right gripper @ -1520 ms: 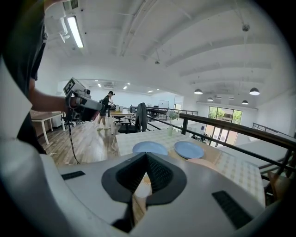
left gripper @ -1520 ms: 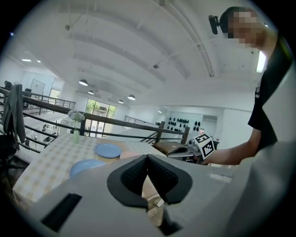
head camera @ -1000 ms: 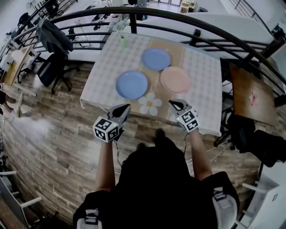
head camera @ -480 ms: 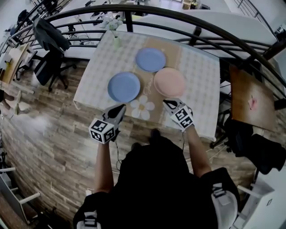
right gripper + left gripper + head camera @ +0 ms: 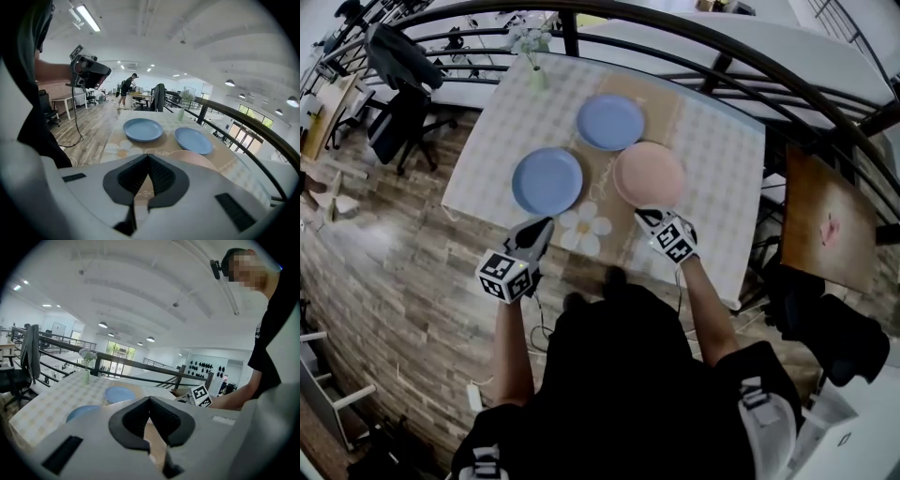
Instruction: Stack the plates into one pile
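Observation:
Three plates lie apart on a checked tablecloth [image 5: 492, 141]: a near blue plate [image 5: 547, 181], a far blue plate [image 5: 610, 122] and a pink plate [image 5: 649, 174]. My left gripper [image 5: 544, 224] hovers over the table's front edge just short of the near blue plate, jaws shut and empty. My right gripper [image 5: 640, 215] is at the near rim of the pink plate, also shut on nothing. The right gripper view shows both blue plates [image 5: 143, 129] [image 5: 193, 139] and the pink plate [image 5: 199, 160] past its shut gripper [image 5: 148, 159]. The left gripper [image 5: 150, 401] sees the near blue plate [image 5: 80, 413].
A small vase of flowers [image 5: 530, 58] stands at the table's far left corner. A daisy print [image 5: 584, 228] marks the cloth between the grippers. A dark curved railing [image 5: 741, 58] runs behind the table. Office chairs [image 5: 398, 127] stand left, a brown table [image 5: 828, 220] right.
The person has stepped closer to the table; both grippers now reach its front edge near the plates. The jaws stay shut and the plates have not moved.

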A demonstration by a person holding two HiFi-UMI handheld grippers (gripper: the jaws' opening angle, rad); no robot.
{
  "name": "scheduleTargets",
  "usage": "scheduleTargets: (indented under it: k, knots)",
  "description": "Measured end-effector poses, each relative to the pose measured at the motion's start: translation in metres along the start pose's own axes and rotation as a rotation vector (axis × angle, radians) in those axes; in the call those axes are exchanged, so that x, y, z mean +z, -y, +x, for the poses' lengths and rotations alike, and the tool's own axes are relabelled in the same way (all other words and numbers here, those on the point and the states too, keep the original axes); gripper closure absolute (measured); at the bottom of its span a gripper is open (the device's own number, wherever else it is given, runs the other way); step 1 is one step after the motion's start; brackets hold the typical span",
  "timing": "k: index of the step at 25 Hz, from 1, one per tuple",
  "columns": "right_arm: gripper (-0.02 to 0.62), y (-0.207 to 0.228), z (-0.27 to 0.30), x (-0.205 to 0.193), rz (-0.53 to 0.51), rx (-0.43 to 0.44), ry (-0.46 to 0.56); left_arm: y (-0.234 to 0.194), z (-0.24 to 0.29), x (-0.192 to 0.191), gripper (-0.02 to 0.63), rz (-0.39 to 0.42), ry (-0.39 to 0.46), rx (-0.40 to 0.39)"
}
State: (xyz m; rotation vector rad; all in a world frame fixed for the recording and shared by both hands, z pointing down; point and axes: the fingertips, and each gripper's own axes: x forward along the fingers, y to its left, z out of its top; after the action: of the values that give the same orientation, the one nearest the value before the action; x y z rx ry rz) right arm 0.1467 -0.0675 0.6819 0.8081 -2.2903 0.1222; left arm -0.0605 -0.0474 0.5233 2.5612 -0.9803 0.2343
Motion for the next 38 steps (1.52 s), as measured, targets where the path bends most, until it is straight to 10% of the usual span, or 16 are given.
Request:
scheduleTargets:
  k: [38]
  knots:
    - [0.568,0.029,0.091,-0.127,-0.131,0.148,-0.240,0.007,0.048,-0.022,0.604,-0.058,-0.091,0.134]
